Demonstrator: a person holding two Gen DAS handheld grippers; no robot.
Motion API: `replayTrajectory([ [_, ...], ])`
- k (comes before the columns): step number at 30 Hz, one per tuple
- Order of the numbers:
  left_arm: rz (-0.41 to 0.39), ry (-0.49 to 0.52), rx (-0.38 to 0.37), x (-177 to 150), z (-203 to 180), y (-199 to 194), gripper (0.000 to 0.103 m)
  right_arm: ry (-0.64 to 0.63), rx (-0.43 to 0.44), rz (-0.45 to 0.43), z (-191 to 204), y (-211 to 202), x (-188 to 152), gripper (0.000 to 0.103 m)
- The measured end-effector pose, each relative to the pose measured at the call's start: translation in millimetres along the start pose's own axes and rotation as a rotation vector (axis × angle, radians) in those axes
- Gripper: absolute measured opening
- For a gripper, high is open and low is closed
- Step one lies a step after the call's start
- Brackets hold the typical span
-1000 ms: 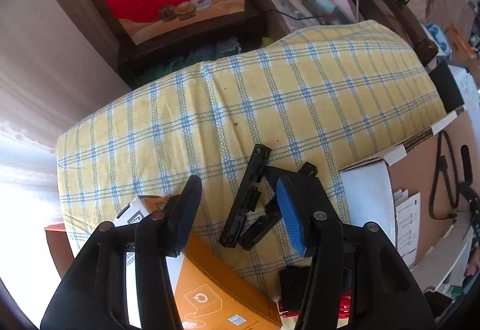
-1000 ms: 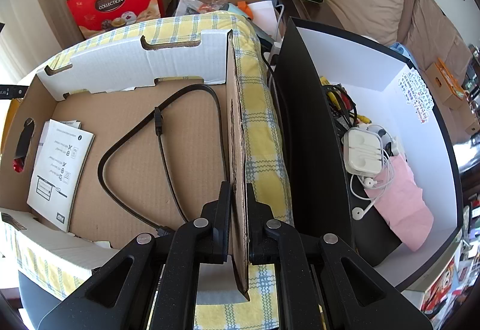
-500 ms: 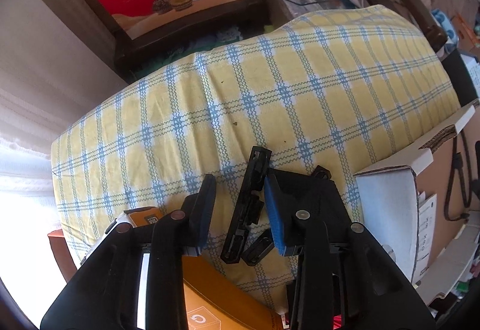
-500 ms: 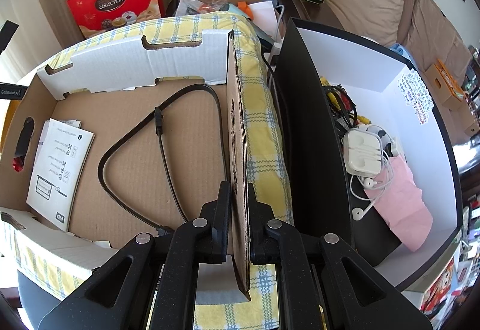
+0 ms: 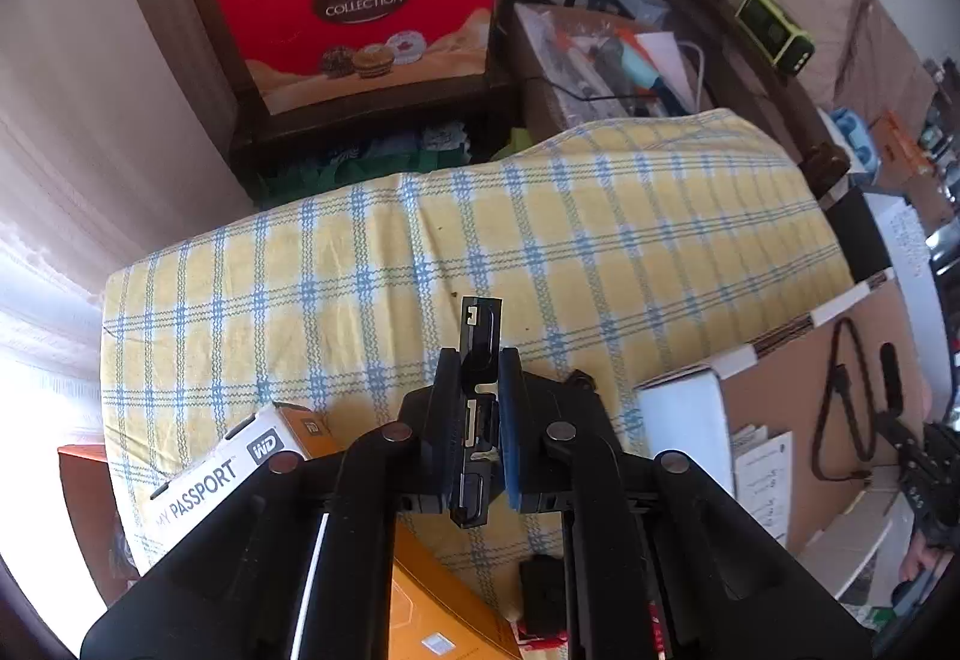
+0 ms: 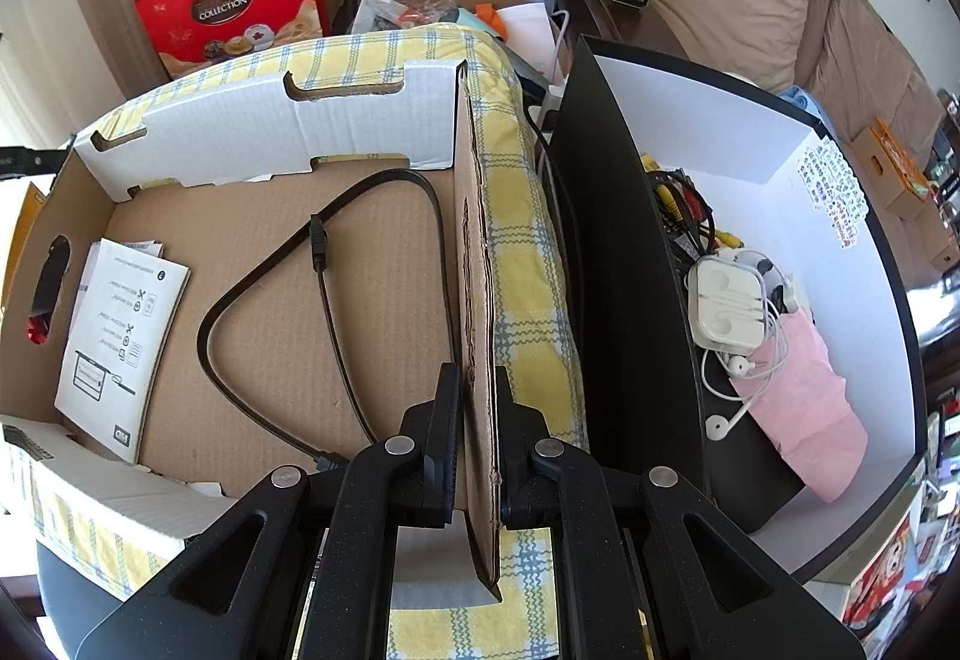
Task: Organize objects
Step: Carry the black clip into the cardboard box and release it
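Note:
My left gripper is shut on a long black plastic bracket, held upright above the yellow checked cloth. My right gripper is shut on the right wall of the open cardboard box. Inside the box lie a black cable and a white leaflet. The box also shows at the right in the left wrist view.
An orange and white hard-drive box lies under my left gripper. A black-and-white box to the right holds earphones, cables and pink cloth. A red gift bag stands behind the table.
My left gripper closed on the black bracket and lifted it off the cloth. My right gripper kept its hold on the box wall.

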State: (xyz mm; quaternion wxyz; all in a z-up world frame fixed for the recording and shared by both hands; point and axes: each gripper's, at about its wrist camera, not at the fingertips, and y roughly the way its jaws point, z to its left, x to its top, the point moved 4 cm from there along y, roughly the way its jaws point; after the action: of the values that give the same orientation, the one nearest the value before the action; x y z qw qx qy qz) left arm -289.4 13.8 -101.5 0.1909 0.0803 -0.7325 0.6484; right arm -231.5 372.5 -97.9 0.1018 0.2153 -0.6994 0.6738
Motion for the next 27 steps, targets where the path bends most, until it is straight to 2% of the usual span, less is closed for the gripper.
replayTrajectory([
  [5, -0.069, 0.006, -0.064, 0.7, -16.6, -34.3, 0.011, 0.004, 0.004, 0.001, 1.0, 0.4, 1.3, 0.008],
  [12, -0.133, 0.05, -0.164, -5.5, -63.1, -75.3, 0.011, 0.005, 0.007, 0.002, 1.6, 0.6, 1.8, 0.008],
  [18, -0.096, 0.109, -0.282, -21.0, -122.3, -77.2, 0.011, 0.012, 0.017, 0.002, 1.4, 1.6, 1.5, 0.008],
  [22, -0.063, 0.132, -0.302, -28.8, -157.0, -63.5, 0.011, 0.017, 0.029, 0.005, -0.6, 1.0, 1.3, 0.008],
  [27, -0.025, 0.113, -0.323, -30.5, -183.3, -43.6, 0.011, 0.024, 0.031, -0.004, -4.1, -3.8, 1.6, 0.008],
])
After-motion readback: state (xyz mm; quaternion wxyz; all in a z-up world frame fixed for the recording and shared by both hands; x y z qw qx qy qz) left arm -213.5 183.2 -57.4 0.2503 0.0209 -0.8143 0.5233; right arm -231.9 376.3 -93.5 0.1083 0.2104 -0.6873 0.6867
